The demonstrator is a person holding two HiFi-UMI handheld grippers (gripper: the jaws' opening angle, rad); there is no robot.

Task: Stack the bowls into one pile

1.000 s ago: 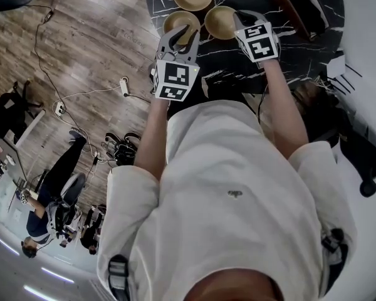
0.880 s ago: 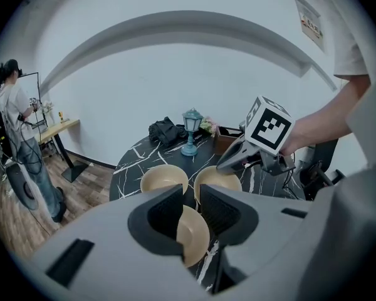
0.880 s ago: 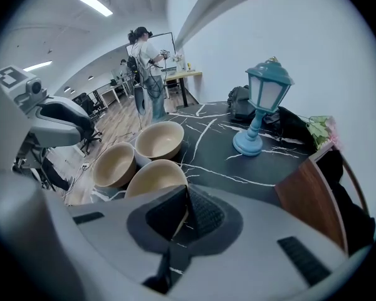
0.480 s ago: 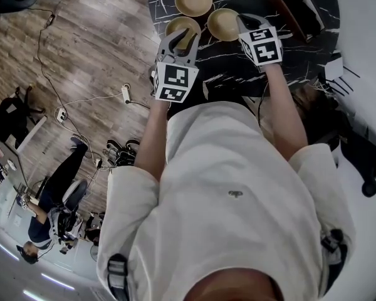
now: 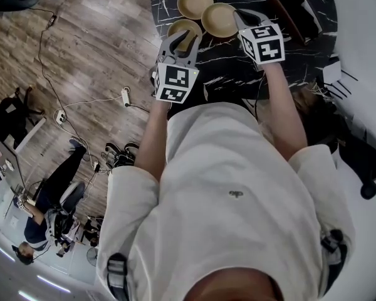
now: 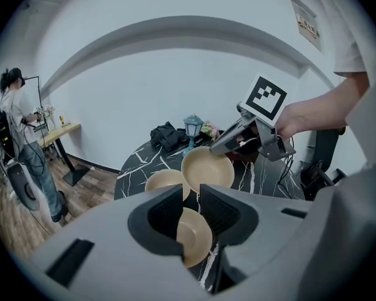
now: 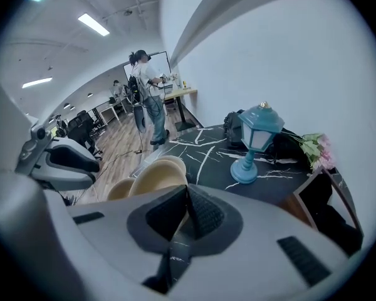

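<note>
The head view shows the wooden plank floor (image 5: 94, 49) with loose cables across it. The right tongs view alone shows an open office with ceiling strip lights and a standing person (image 7: 145, 93). The left tongs view shows a plain white wall (image 6: 144, 86) behind the surface.

The surface (image 5: 238, 68) is round and black, with white marble-like veins.

Three shallow, round, matt tan bowls are present.
- The held bowl (image 5: 219, 19) is tilted. The right tongs (image 5: 241, 19) are pressed together on its rim. The left tongs view shows this grip from the side.
- The near bowl (image 5: 185, 31) rests on the surface. The left tongs (image 5: 183, 37) are spread above it, and it shows through the gap between the ribbed black pads without touching them.
- The far bowl (image 5: 195, 3) rests on the surface, just beside the other two.

Only the tongs views show the pale blue lantern (image 7: 258, 140), upright on the surface beyond the bowls. Pink flowers (image 7: 316, 149) lie near it.
</note>
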